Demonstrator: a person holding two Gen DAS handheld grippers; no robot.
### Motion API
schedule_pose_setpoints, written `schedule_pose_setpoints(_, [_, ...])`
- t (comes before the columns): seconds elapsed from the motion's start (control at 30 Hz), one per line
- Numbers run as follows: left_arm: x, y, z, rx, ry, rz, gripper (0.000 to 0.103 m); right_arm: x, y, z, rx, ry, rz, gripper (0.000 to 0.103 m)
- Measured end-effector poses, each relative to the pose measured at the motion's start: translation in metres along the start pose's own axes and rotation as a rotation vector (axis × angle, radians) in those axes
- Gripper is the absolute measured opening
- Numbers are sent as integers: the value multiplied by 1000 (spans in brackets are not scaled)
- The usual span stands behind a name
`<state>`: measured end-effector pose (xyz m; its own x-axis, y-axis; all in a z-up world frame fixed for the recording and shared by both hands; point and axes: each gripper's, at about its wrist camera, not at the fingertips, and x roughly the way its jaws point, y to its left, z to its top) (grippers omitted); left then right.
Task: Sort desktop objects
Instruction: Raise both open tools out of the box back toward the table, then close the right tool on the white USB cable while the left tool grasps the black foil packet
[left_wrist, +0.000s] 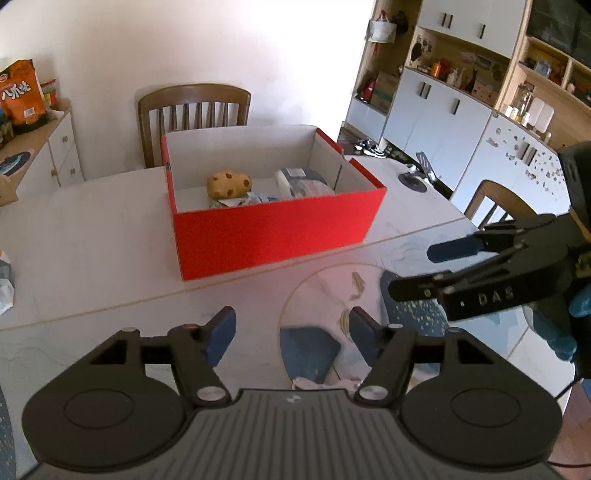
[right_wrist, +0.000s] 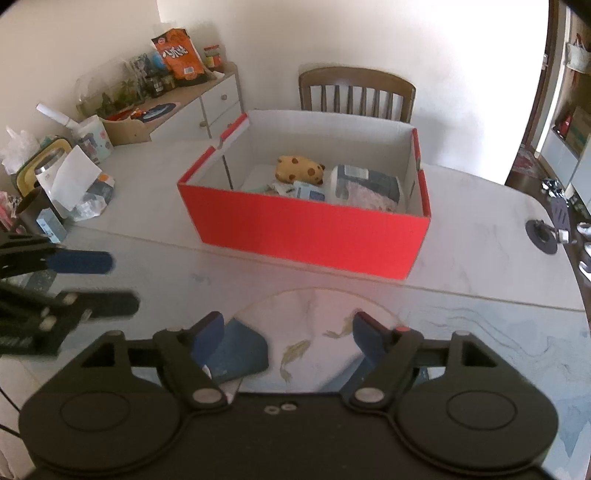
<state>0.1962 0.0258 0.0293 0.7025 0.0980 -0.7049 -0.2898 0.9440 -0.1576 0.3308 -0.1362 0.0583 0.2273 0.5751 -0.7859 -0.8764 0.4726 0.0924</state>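
A red box (left_wrist: 273, 225) stands open on the white table (left_wrist: 92, 258), also in the right wrist view (right_wrist: 306, 229). It holds a yellow spotted plush (left_wrist: 228, 183), a pale packet (left_wrist: 301, 182) and small packs (right_wrist: 308, 191). My left gripper (left_wrist: 291, 326) is open and empty above the table's near part. My right gripper (right_wrist: 290, 326) is open and empty too. It shows in the left wrist view at the right (left_wrist: 410, 269). The left gripper shows at the left edge of the right wrist view (right_wrist: 110, 282).
A round glass inset (left_wrist: 332, 314) lies in the table near both grippers. Clutter of bags and boxes (right_wrist: 74, 184) sits at the table's left end. A chair (left_wrist: 194, 118) stands behind the box. A sideboard (right_wrist: 177, 107) and cupboards (left_wrist: 443, 110) line the walls.
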Motion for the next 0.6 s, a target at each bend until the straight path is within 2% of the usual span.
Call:
schedule_pose_setpoints(0.03, [0,-1,-2,5,2,-1,71,1,-1,-2,5,2,-1,77])
schedule_pose_setpoints(0.1, [-1,-2,-8,6,0,-5,84,2,-1,-5,11,4,-1,77])
schedule_pose_setpoints(0.23, [-1,-4,-17,10,8,-16,88,3,-2,-9,11,7,0,81])
schedule_pose_setpoints(0.37, [-1,-8,-28,25,3,-18,101,7,0,-13,11,22,-5,86])
schedule_pose_setpoints(0.6, [2,-19,-47,46,10,-52,103,13,5,-21,-2,54,-6,89])
